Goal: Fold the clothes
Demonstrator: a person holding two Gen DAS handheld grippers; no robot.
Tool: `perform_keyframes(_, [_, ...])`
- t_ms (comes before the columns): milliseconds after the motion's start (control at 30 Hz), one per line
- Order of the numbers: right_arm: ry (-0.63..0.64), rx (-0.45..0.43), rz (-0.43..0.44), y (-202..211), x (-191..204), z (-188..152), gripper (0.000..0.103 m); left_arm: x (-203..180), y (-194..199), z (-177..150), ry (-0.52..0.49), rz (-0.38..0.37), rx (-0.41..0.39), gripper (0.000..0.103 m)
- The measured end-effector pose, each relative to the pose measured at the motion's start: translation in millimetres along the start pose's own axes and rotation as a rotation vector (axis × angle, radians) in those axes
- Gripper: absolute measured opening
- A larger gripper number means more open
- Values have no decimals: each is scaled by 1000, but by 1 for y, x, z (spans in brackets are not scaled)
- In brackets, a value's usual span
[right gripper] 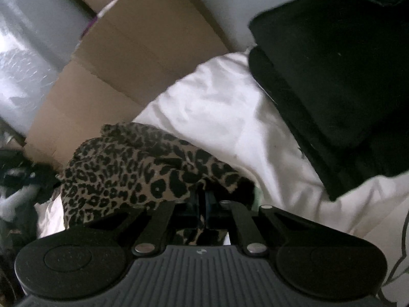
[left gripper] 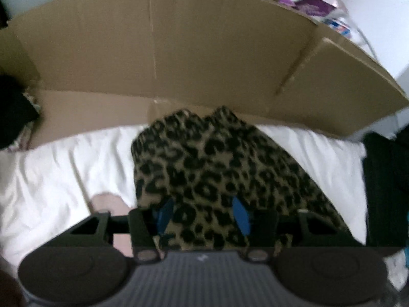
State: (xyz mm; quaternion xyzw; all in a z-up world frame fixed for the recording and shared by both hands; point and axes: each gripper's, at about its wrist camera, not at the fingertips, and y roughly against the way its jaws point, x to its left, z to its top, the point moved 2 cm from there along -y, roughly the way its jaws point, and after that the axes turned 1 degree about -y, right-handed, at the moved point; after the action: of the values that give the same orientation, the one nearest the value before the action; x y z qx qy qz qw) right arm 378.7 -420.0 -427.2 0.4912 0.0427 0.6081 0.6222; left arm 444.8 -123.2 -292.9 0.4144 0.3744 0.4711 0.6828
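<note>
A leopard-print garment (left gripper: 204,158) lies bunched on white bedding (left gripper: 64,166), its far end against a cardboard sheet. My left gripper (left gripper: 202,215) points steeply down at it. A thick fold of the print fills the gap between its blue pads (left gripper: 240,217), and the jaws stand partly apart around it. In the right wrist view the same garment (right gripper: 122,168) spreads to the left of my right gripper (right gripper: 203,199). That gripper's fingers are closed together on an edge of the cloth, and a strip of print shows below them.
Flattened cardboard (left gripper: 179,51) stands along the far side of the bedding, and also shows as cardboard (right gripper: 133,58) in the right view. A stack of folded black clothes (right gripper: 332,76) sits at the right. A pink item (left gripper: 110,204) lies left of the garment. Dark cloth (left gripper: 383,179) borders the right edge.
</note>
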Motion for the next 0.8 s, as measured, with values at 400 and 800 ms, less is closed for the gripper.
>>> perform_keyframes(400, [17,-42,44,19,0,1,1,-36,-32,49,76,-11,-54,40])
perform_keyframes(800, [19,-24,54,19,0,1,1,-50,-82,61,163,14,-18,40])
